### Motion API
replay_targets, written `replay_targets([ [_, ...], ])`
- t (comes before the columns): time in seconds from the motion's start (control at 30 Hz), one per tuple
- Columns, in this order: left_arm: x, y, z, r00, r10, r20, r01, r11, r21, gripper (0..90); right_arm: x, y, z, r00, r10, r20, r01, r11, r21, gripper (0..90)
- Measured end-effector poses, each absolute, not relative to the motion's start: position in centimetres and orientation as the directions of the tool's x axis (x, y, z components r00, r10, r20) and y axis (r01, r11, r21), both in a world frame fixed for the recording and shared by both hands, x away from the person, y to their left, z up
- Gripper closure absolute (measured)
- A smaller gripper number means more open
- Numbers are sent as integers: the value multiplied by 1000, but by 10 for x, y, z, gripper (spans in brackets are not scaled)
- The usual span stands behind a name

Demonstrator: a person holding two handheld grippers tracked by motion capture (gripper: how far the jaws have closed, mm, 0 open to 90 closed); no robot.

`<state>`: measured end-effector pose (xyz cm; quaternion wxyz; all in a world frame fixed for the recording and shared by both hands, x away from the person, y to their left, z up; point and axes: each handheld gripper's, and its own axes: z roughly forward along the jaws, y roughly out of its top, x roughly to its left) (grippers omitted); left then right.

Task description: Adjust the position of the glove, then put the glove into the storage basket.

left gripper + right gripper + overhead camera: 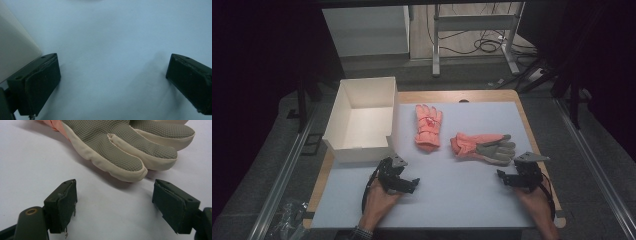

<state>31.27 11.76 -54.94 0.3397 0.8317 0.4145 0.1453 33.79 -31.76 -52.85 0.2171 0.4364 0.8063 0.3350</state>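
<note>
- While both hands sit low near the front edge of the desk (452, 200), nothing's been picked up: each hand-held gripper is empty.
- Left hand-held gripper (408, 184) has its jaws spread wide, with just bare desk surface between them in its own view. It sits just in front of the white box (362, 117), near the box's front right corner.
- Right hand-held gripper (503, 177) is spread wide too, gripping nothing. It's pointed at the grey-palmed glove (120, 147), which lies just ahead of the jaws, palm up, not touching them.
- That glove (484, 146) lies flat on the right half of the desk, orange cuff to the left, fingers to the right.
- Second orange glove (428, 126) lies flat mid-desk, just right of the box, fingers pointing away from the person, apart from the first one.
- White box is open on top, at the desk's left side.
</note>
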Motion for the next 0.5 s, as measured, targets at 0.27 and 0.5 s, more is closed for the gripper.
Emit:
replay_targets([
  [0.27, 312, 118, -550, 612, 790, -43, 592, -421, 687, 0, 338, -318, -528, -525, 849, -55, 561, 393, 728, 201],
  [0.5, 312, 118, -550, 611, 790, -43, 592, -420, 688, 0, 338, -318, -528, -525, 850, -55, 562, 394, 727, 202],
])
